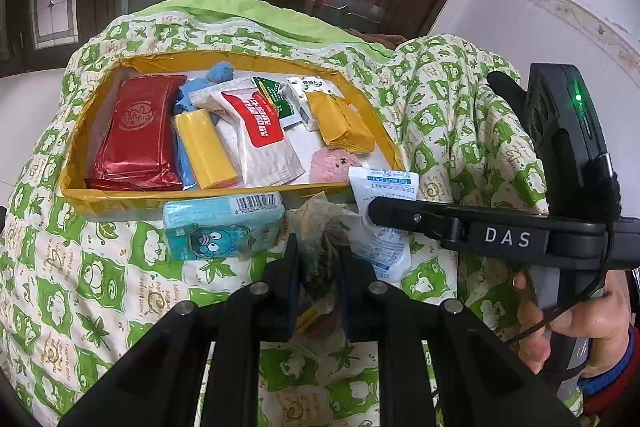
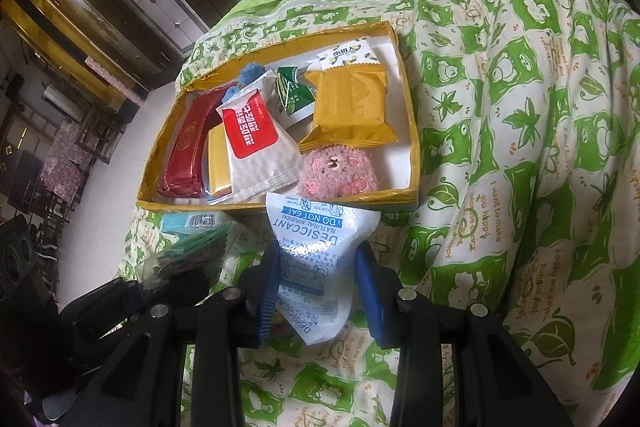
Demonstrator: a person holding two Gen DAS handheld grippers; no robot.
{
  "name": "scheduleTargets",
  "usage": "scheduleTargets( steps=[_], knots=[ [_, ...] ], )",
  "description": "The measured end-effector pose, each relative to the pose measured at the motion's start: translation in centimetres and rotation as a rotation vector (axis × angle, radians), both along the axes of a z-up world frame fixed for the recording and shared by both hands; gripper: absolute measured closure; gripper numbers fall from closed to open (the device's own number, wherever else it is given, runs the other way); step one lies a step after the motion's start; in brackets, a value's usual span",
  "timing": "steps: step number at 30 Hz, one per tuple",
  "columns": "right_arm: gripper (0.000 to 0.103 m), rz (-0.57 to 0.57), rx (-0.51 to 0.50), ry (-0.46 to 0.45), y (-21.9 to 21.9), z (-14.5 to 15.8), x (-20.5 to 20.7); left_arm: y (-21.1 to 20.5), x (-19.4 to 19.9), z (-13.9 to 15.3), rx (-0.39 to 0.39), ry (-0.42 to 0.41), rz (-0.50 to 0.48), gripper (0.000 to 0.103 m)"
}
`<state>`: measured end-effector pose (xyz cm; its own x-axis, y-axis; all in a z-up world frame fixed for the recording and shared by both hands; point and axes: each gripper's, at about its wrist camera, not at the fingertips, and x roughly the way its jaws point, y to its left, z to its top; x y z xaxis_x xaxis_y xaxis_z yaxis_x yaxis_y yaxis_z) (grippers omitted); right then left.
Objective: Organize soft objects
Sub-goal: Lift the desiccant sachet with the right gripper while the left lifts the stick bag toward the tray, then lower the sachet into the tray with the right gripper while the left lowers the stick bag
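Observation:
My left gripper is shut on a crinkled clear plastic bag with dark and coloured bits inside, held just above the quilt in front of the yellow-rimmed tray. My right gripper is shut on a white and blue desiccant packet, whose top edge leans over the tray's near rim. In the left wrist view the right gripper reaches in from the right across the desiccant packet. A teal tissue pack lies on the quilt against the tray's front.
The tray holds a red foil packet, a yellow bar, a white and red pouch, a gold snack packet, a pink plush, a blue plush and small sachets. A green-patterned quilt lies under everything and rises at the right.

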<state>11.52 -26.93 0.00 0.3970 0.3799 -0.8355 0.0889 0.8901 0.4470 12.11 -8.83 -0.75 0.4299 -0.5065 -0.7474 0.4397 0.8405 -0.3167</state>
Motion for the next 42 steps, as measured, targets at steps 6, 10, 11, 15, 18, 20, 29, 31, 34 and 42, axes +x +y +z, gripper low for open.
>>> scheduleTargets(
  steps=[6,10,11,15,18,20,29,31,34,42],
  knots=[
    [0.063,0.000,-0.007,-0.008,0.1,0.1,-0.1,0.2,0.1,0.0,-0.003,-0.001,0.003,0.088],
    [0.063,-0.009,-0.012,-0.020,-0.2,0.4,0.0,0.5,0.3,0.5,-0.004,-0.013,0.011,0.088],
    [0.063,-0.014,-0.010,-0.021,-0.3,0.5,0.0,0.6,0.4,0.7,-0.006,-0.015,0.014,0.088],
    [0.063,-0.028,-0.006,-0.021,-0.8,0.6,0.0,1.4,0.7,1.1,-0.017,-0.017,0.031,0.088],
    [0.063,-0.031,-0.007,-0.021,-0.9,0.6,0.0,1.9,0.9,1.4,-0.024,-0.017,0.043,0.088],
    [0.063,-0.030,-0.007,-0.020,-0.9,0.6,0.0,2.3,1.1,1.6,-0.027,-0.021,0.052,0.088],
    [0.063,-0.033,0.008,-0.039,-1.2,1.8,0.3,4.9,2.3,3.1,-0.023,-0.048,0.102,0.088],
    [0.063,-0.035,0.005,-0.045,-1.2,2.3,0.6,5.7,2.9,3.4,-0.019,-0.053,0.118,0.088],
    [0.063,-0.029,-0.013,-0.053,-1.2,3.0,1.0,6.7,3.8,3.8,-0.018,-0.057,0.143,0.088],
    [0.063,0.011,-0.040,-0.040,-0.4,3.2,2.1,9.7,5.8,5.2,-0.005,-0.088,0.204,0.088]
  ],
)
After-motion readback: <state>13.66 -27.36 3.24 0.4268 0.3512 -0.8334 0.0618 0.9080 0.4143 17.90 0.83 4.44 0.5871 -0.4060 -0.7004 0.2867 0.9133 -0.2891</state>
